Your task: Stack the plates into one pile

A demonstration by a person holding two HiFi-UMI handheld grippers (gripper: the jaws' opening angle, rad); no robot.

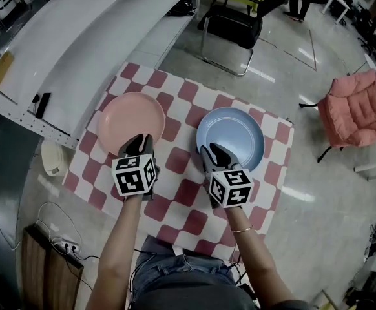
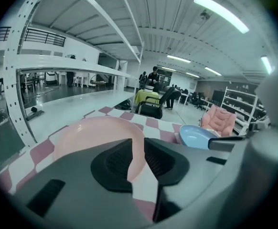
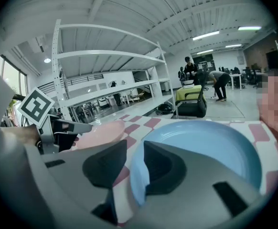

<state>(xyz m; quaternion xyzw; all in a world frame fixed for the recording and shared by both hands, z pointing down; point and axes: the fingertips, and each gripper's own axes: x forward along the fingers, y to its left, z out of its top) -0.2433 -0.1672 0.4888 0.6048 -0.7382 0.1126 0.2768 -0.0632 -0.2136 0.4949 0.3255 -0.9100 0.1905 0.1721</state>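
Both pairs of jaws stand apart with nothing clamped: left gripper [image 1: 139, 141] sits at the near rim of the pink plate [image 1: 130, 118], right gripper [image 1: 213, 150] at the near rim of the blue plate [image 1: 236, 134]. Both plates lie flat on the checked table [image 1: 178, 202] (well apart). My plan, as I judge it: seat one rim deep between the pads, close squarely, lift level, then lower it centred onto the other plate.

A small table [image 1: 175, 196] is covered all over by a red-and-white checked cloth [image 1: 187, 173]. Two plates lie flat on the cloth, both right side up and with nothing in them: a pink plate [image 1: 130, 120] on the left and a blue plate [image 1: 234, 133] on the right. They sit side by side, apart, with a strip of checks between them.
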